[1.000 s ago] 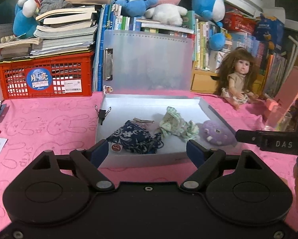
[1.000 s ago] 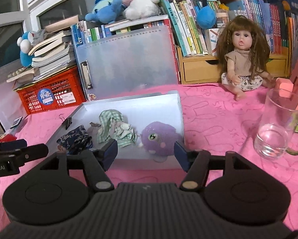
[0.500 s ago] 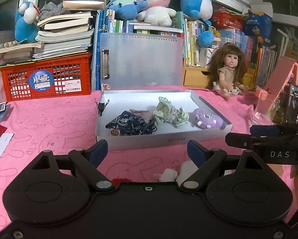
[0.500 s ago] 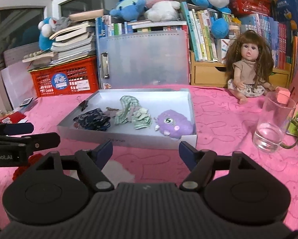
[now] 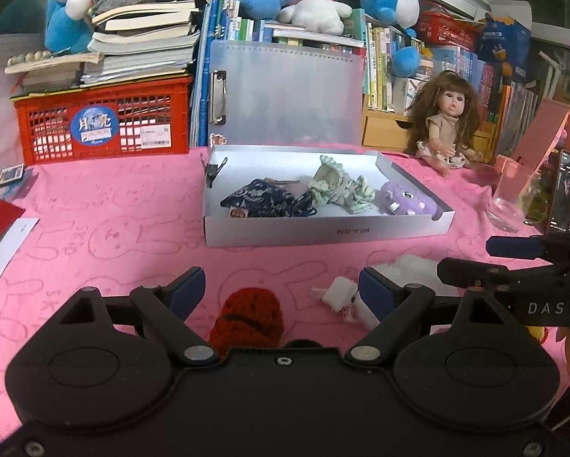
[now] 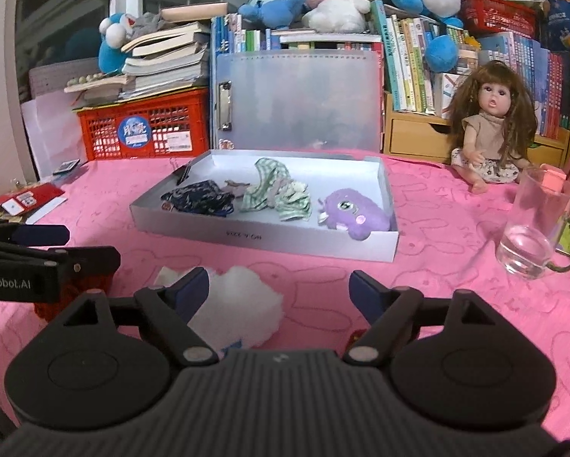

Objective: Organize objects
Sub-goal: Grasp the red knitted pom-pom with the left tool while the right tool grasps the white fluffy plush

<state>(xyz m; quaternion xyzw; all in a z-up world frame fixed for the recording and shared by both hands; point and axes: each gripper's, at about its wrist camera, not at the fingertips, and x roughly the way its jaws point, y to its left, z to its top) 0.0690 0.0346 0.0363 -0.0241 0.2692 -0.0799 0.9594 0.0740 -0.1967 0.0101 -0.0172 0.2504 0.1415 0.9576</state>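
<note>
Two grippers are now sitting back from the white box (image 5: 323,230), whereas a second ago both were close over its near wall, and the pull-back is uncovering things on the pink cloth (image 5: 106,228) that were out of sight then. The left gripper (image 5: 281,291) is standing wide with nothing pinched, and a red knitted piece (image 5: 247,318) is lying loose between its fingers, close to the camera. The right gripper (image 6: 279,291) is opening its jaws further at this moment; a white fluffy item (image 6: 243,310) is lying between them toward its left finger, not pressed. Three things are already resting inside the box: a dark floral pouch (image 5: 266,202), a green checked cloth (image 5: 338,188) and a purple plush (image 5: 408,202). To my eye the sorting is moving on to the leftovers in front of the box, with each gripper lining up on its own piece, and the grabs are not yet made.
</note>
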